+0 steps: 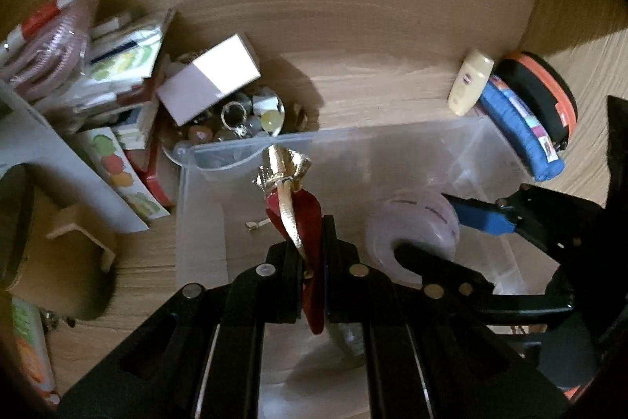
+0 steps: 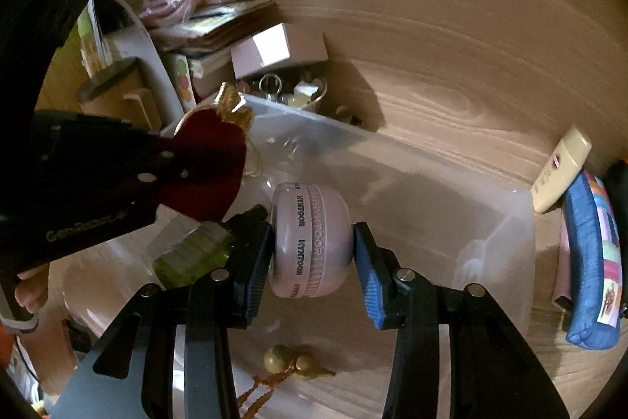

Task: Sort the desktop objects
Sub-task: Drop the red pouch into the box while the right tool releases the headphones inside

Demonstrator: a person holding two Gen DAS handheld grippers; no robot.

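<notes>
Item 1: red heart ornament [image 1: 302, 218], gold crown on top. Your left hand-held gripper [image 1: 312, 264] has its fingers closed flat on the heart's faces, so it hangs edge-on over the clear bin [image 1: 204, 207] with the crown leading, ready to drop in.

Item 2: pale lilac case [image 2: 310, 242], printed lettering on the band. Your right hand-held gripper [image 2: 314, 250] clamps it across its two rounded sides, jaws part-open to the case's width, above the bin interior. It seems clear of the bin floor, though the blur leaves that uncertain.

Item 3: bin contents. A small gold trinket [image 2: 298, 364] lies on the floor near you; a green packet [image 2: 192, 258] shows at the left.

Item 4: unsorted stock on the desk [image 1: 373, 73]. A white box [image 1: 212, 77] rests over a bowl [image 1: 274, 122] of small glassy pieces behind the bin; a cream bottle [image 1: 469, 81] and blue pouch [image 1: 518, 132] lean at the right.
</notes>
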